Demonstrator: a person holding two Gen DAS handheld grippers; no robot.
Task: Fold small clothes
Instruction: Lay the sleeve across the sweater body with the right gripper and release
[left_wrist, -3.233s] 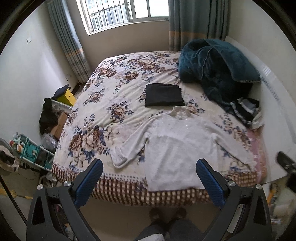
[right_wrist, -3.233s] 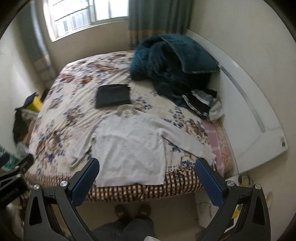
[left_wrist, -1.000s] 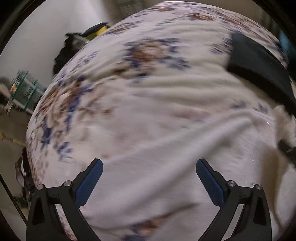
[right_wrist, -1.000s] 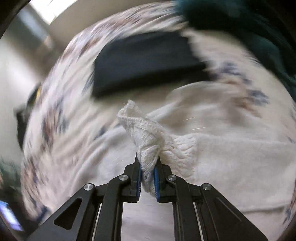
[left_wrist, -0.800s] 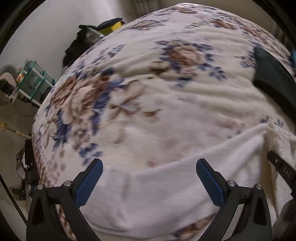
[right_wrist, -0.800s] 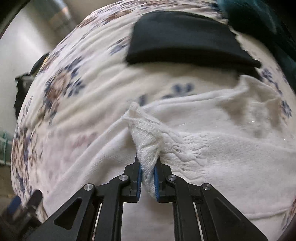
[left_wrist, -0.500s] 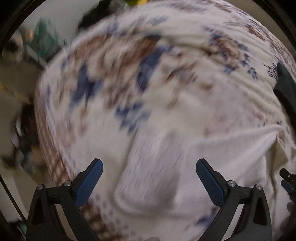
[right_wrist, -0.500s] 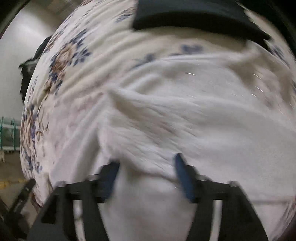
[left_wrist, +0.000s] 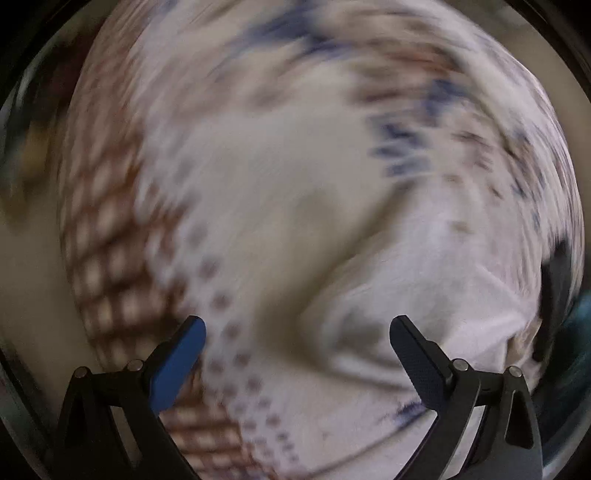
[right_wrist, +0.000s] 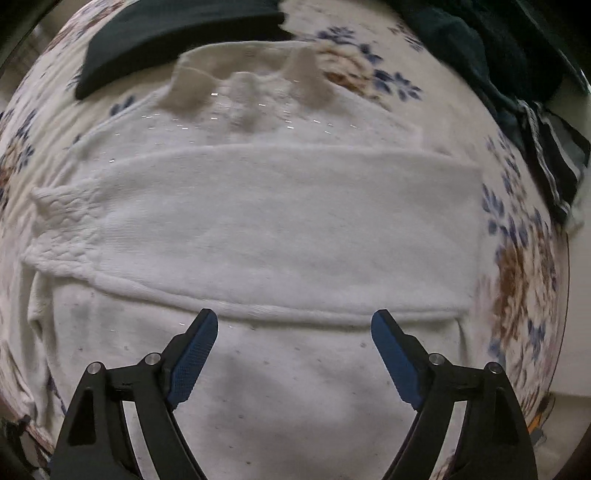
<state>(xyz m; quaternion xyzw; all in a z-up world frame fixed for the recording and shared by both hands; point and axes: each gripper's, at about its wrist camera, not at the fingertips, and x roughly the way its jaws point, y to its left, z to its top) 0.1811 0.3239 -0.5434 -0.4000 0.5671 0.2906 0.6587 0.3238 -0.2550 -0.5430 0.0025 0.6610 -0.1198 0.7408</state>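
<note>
A white knit sweater (right_wrist: 288, 221) lies flat on the floral bedspread (right_wrist: 524, 266), collar at the far side. One sleeve (right_wrist: 258, 236) lies folded across the chest, its knit cuff at the left. My right gripper (right_wrist: 294, 332) is open and empty just above the sweater's lower body. My left gripper (left_wrist: 297, 334) is open and empty over the bed's front left corner; this view is blurred. Part of the sweater (left_wrist: 424, 295) shows between its fingers and to the right.
A folded black garment (right_wrist: 173, 33) lies beyond the collar. A dark teal blanket (right_wrist: 480, 40) and a striped cloth (right_wrist: 550, 155) sit at the far right. The bed's checked border (left_wrist: 107, 258) and the floor beyond it show in the left wrist view.
My right gripper has let go of the sleeve cuff, opened, and pulled back; the sleeve now lies across the chest. My left gripper has swung toward the bed's corner, still open.
</note>
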